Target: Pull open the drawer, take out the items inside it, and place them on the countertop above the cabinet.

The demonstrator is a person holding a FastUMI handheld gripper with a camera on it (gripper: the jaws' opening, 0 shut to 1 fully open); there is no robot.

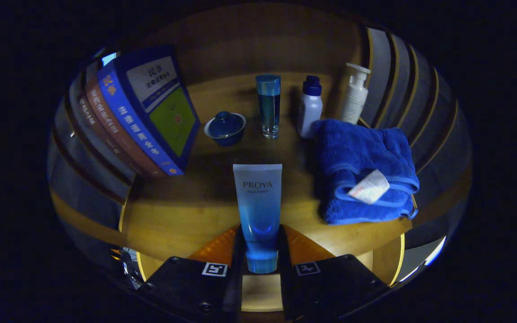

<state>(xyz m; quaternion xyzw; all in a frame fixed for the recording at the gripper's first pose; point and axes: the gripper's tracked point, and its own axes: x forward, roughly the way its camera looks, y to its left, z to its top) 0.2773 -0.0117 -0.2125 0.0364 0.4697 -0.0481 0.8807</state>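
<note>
A blue-and-white cosmetic tube (258,211) stands cap-down between my two fingers, and my gripper (260,242) is shut on its lower blue part. The tube is held just over the front of the wooden countertop (182,215). Beyond it on the counter, a folded blue towel (361,170) with a white tag lies to the right. Further back stand a blue lidded bowl (225,127), a tall blue glass bottle (268,105), a white bottle with a blue cap (310,107) and a white pump bottle (355,95).
Several books (142,116) lean together on the left of the counter, the front one blue with a green panel. A wooden back wall (249,45) closes the counter behind the bottles. Slatted panels (402,85) rise on the right side.
</note>
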